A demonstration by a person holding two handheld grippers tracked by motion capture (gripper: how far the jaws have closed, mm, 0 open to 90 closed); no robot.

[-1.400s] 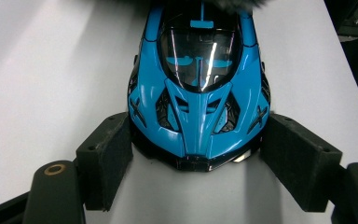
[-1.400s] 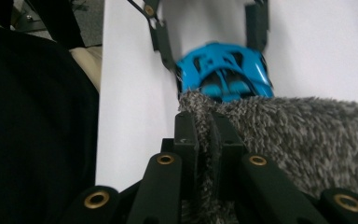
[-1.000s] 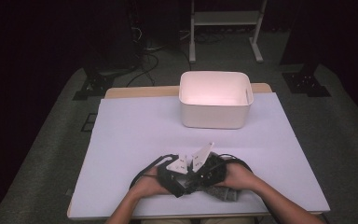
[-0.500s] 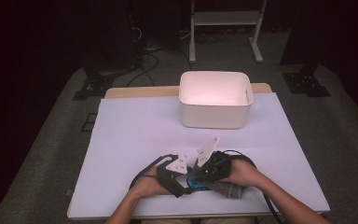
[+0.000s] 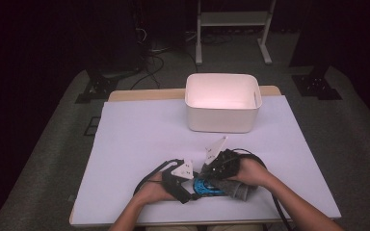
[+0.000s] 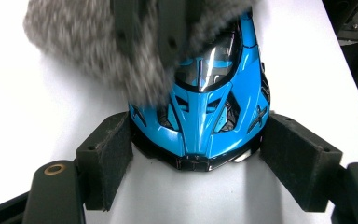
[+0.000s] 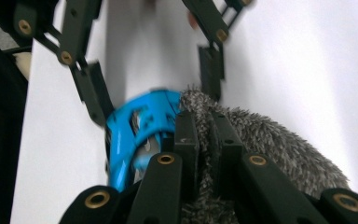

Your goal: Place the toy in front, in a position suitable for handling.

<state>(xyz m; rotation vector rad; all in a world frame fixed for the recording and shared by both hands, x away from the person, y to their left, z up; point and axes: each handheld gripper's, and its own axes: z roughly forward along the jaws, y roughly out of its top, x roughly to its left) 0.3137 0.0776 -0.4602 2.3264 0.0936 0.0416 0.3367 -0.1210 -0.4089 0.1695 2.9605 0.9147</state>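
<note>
blue toy car clamped, grey cloth pressed on it

the left gripper [image 6: 193, 163] holds a blue toy car [image 6: 205, 116] by its front end, one black pad on each side of the nose, the jaws partly apart at the car's width. the car sits level on the white table cover [image 6: 51, 116], pointing back toward the left gripper's body.

the right gripper [image 7: 205, 135] has its jaws pinched nearly together on a grey fuzzy cloth [image 7: 270, 144], with only the fabric between the pads. the cloth hangs out past the right gripper's jaws and lies over the roof and rear of the car, just ahead of the left gripper's pads. from the right gripper's own side, the car lies just left of its tips, touching the cloth.

in the high view, the left gripper [image 5: 185, 185] and right gripper [image 5: 219, 168] meet close together near the table's near edge, the car [image 5: 204, 185] between them. a white bin [image 5: 221, 118] stands well beyond both grippers, farther up the table.
</note>
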